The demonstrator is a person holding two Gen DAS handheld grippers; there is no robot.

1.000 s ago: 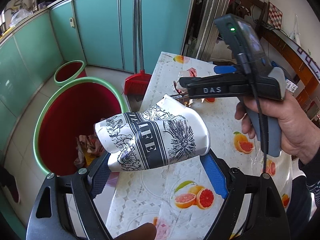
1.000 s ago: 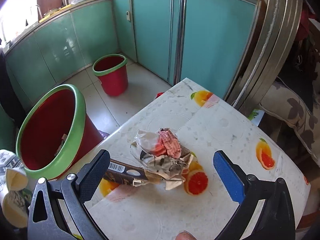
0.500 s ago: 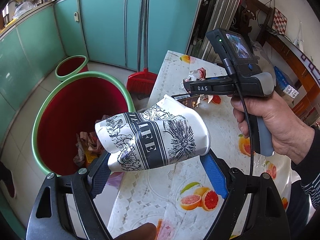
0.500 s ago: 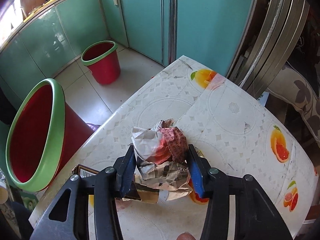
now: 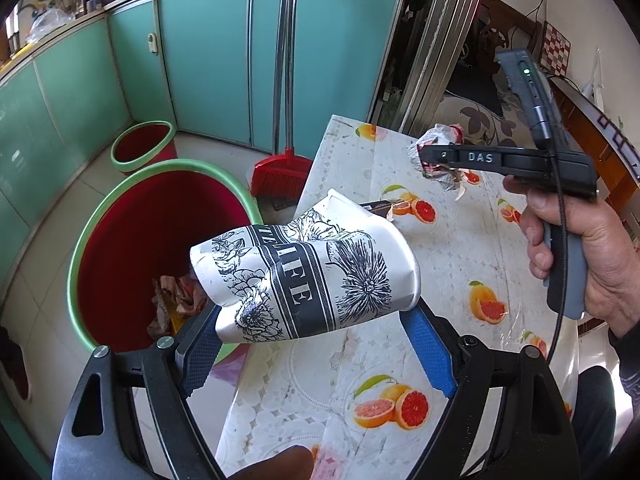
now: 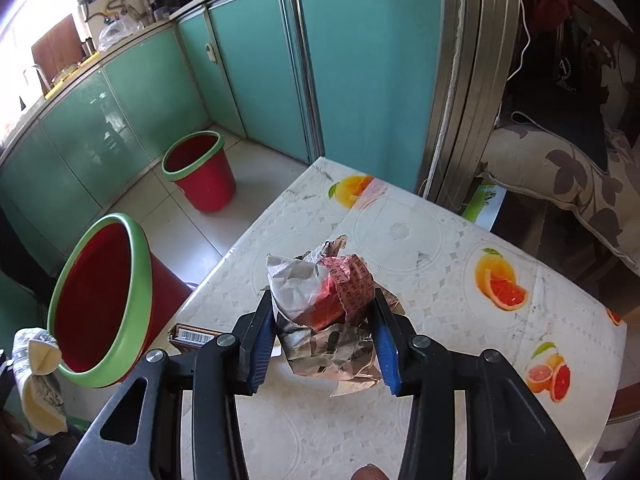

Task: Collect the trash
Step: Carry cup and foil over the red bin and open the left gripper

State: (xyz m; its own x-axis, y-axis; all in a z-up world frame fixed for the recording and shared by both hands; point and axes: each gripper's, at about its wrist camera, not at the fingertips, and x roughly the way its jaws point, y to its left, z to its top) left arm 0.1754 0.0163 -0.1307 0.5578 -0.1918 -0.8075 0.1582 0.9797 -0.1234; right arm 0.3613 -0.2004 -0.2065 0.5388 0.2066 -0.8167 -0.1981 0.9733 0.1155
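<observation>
Left tongs we find clamped on a crushed floral paper cup, held beside the large red bin at the surface edge. Right tongs we note narrowed onto a crumpled paper wad resting on the surface.

A kitchen is shown, lined with teal and green cabinet doors curving from nine to twelve o'clock. The floor is laid with pale tiles. Daylight is admitted by a window at ten o'clock. A desk covered in a white, citrus-printed cloth is seen at centre. A floral-patterned cushion is placed at three o'clock, beside a ribbed metal frame.
</observation>
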